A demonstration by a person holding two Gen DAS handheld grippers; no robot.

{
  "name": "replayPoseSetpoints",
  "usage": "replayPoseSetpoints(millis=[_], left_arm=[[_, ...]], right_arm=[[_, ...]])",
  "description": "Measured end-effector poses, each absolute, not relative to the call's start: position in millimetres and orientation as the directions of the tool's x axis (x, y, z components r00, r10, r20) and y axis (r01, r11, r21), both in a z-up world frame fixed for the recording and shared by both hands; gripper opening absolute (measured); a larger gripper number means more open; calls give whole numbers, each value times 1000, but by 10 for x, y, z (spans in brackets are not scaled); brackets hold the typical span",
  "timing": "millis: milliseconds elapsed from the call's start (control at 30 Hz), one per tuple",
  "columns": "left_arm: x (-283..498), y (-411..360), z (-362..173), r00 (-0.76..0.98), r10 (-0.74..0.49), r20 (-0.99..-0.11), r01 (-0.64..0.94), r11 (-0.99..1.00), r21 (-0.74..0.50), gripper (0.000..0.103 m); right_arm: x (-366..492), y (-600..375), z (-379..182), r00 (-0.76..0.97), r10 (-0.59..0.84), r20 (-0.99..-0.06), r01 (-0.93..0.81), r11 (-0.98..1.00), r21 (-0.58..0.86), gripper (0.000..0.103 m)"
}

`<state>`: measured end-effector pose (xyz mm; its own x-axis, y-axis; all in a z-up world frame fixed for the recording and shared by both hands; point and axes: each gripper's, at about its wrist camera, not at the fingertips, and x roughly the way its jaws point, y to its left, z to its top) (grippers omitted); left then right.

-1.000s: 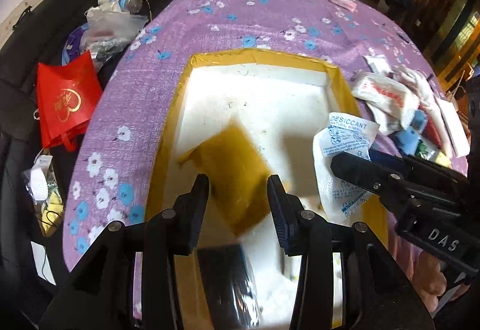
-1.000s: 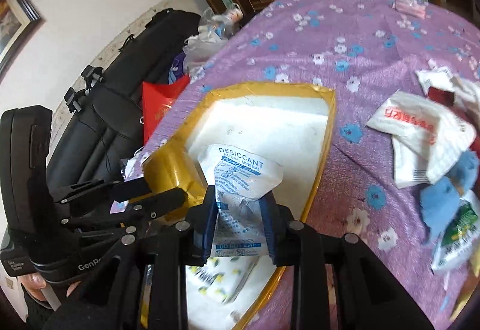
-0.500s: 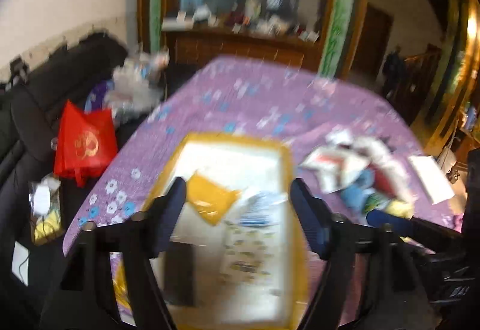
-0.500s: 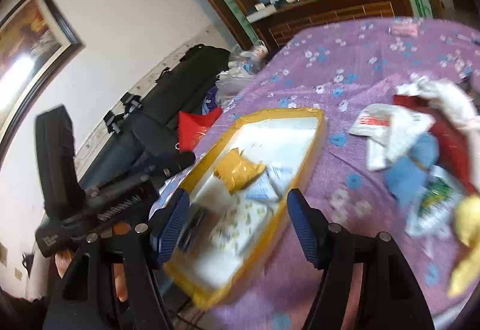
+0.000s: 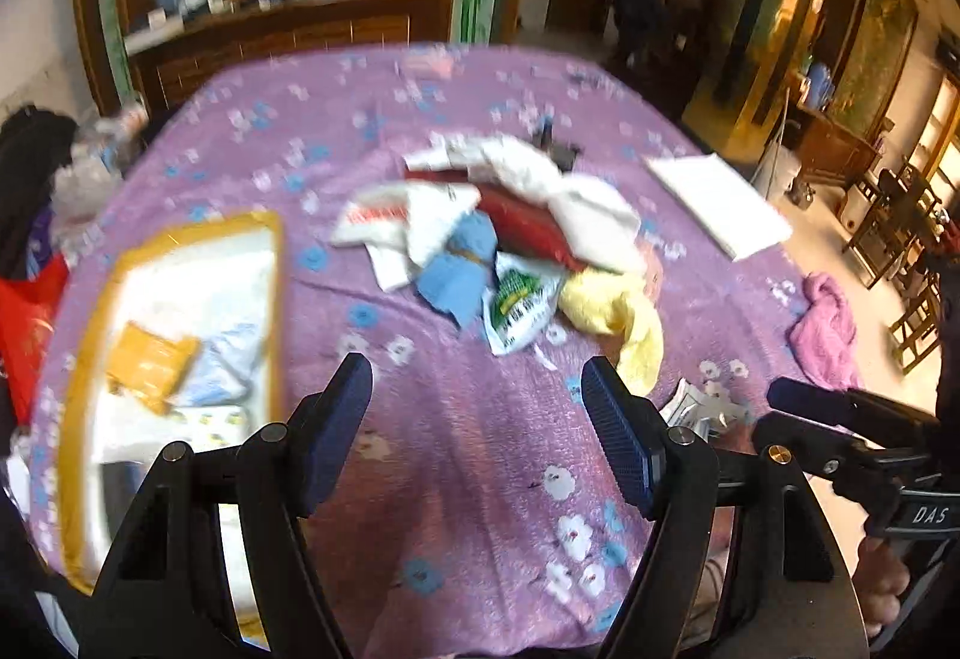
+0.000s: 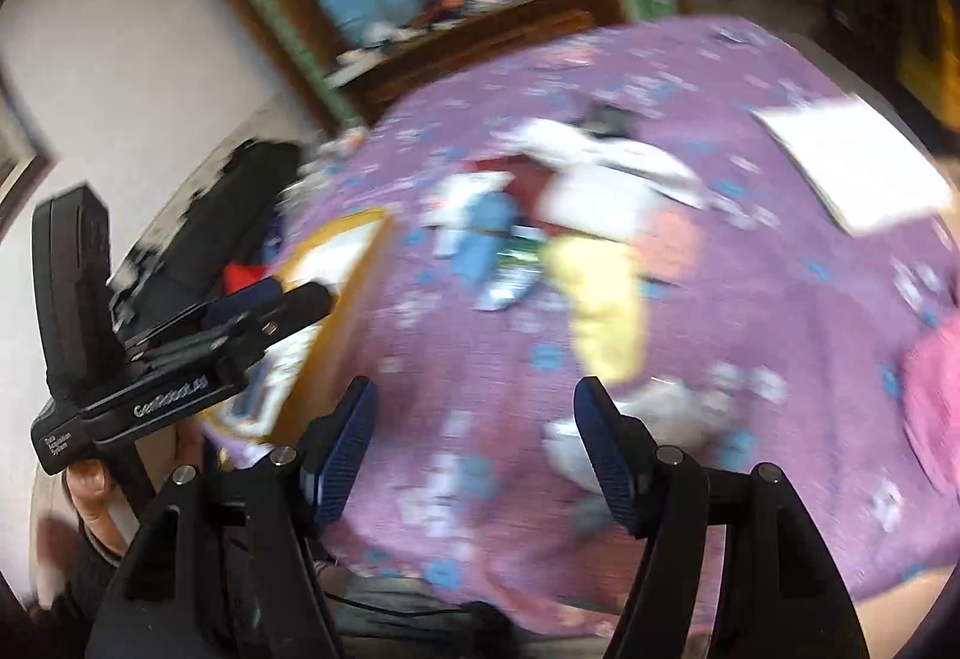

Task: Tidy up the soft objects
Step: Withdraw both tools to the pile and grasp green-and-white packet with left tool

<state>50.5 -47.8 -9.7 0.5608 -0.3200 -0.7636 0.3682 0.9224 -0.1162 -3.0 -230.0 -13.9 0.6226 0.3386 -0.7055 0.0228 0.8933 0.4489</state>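
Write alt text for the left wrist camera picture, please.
An open, empty left tool hangs over a purple flowered tablecloth. Ahead lies a pile of soft packets and cloths; at left, a yellow-rimmed tray holds packets.

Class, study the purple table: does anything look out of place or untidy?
Yes. A jumbled pile of cloths and packets sits mid-table outside the yellow-rimmed tray, and a pink cloth lies crumpled alone near the table's edge.
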Motion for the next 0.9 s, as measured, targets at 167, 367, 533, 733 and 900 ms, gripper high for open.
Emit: replayPoseSetpoints(millis=[167,367,533,733,900], left_arm=[[701,-672,-402,512,-327,-794,387,913,-127,73],[888,-888,-647,466,-325,-823,412,903,-123,73],[1132,-1112,-727,467,-294,-834,438,896,-71,71],[1347,-1204,-1000,428,-235,-873,460,888,-13,29],[1153,-1005,-904,435,-276,-857,437,897,-68,19]], right_arm=[[50,-2427,-454,583,306,-753,91,896,435,67],[160,-2356,-686,562,239,-792,124,922,366,67],[128,-2301,-788,549,204,-811,140,934,329,55],[114,-2311,-803,551,188,-813,149,937,317,31],[139,-2272,-801,556,180,-812,140,942,305,8]])
